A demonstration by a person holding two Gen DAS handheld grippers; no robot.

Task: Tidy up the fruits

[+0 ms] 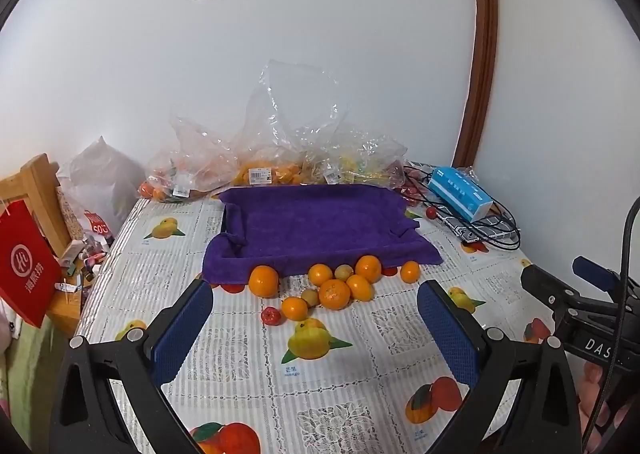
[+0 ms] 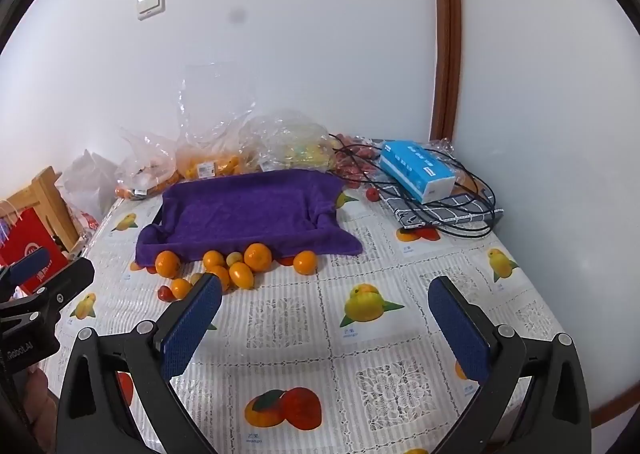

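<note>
A: Looking past both tongs: left tongs (image 1: 316,318) and right tongs (image 2: 324,318) spread as wide as they go, nothing between the pads, both clear of the fruit.

B: Where's our fruit?

A: Loose cluster of oranges (image 1: 334,294) straight ahead of the left tongs, ahead and to the left of the right tongs. They sit against the near edge of the purple towel (image 1: 316,225), which drapes over what looks like a tray. One orange (image 1: 409,271) sits apart on the right side of the cluster. A small red fruit (image 1: 270,315) lies nearest the left tongs, and a couple of small yellow-green ones are mixed in.

B: Handling?

A: We judge them light, round and firm-skinned, so they'll roll if nudged. We'd grip across the widest part, pads on opposite sides. The red one likely bruises easier, so go gently.

B: Surface and room?

A: Counter (image 1: 248,358) wears a glossy fruit-print cloth, probably slick, and printed fruit could pass for real. Beyond the towel: clear plastic bags (image 1: 276,157) of more fruit at a white wall. Tissue box (image 2: 416,169) and black cables far right.
</note>
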